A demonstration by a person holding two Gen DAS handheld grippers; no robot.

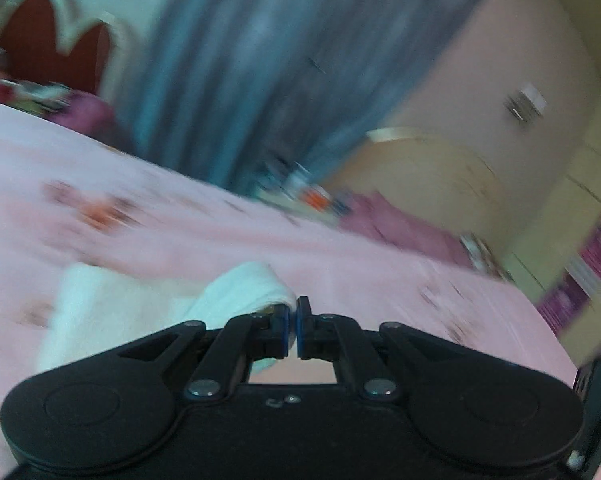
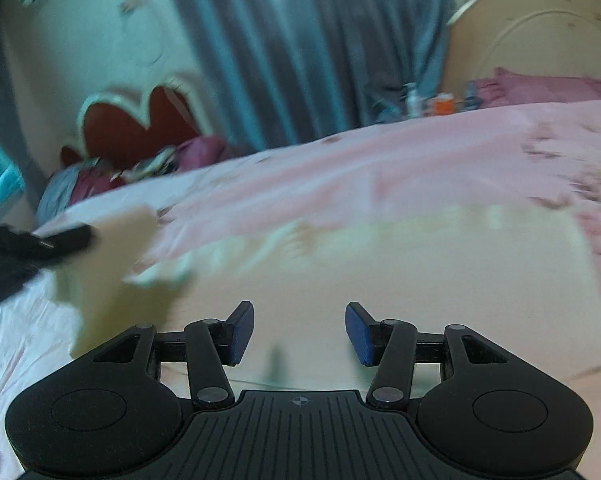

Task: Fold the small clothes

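Note:
A cream-white small garment (image 2: 420,280) lies spread on the pink bedspread (image 2: 340,160). My right gripper (image 2: 300,332) hovers over its near part, open, with nothing between its blue pads (image 2: 242,332). At the left edge of the right wrist view my left gripper (image 2: 60,238) holds up a flap of the garment (image 2: 112,256). In the left wrist view the left gripper (image 1: 293,312) is shut, pinching a rolled edge of the garment (image 1: 252,288), and the rest of the cloth (image 1: 112,312) trails off to the left. Both views are motion-blurred.
Blue-grey curtains (image 1: 260,60) hang behind the bed. A cream headboard (image 1: 440,172) and purple pillows (image 1: 392,220) are at the right end. A red crown-shaped piece (image 2: 140,124) and bundled bedding (image 2: 84,184) are at the far left. Small bottles (image 2: 412,100) stand beyond the bed.

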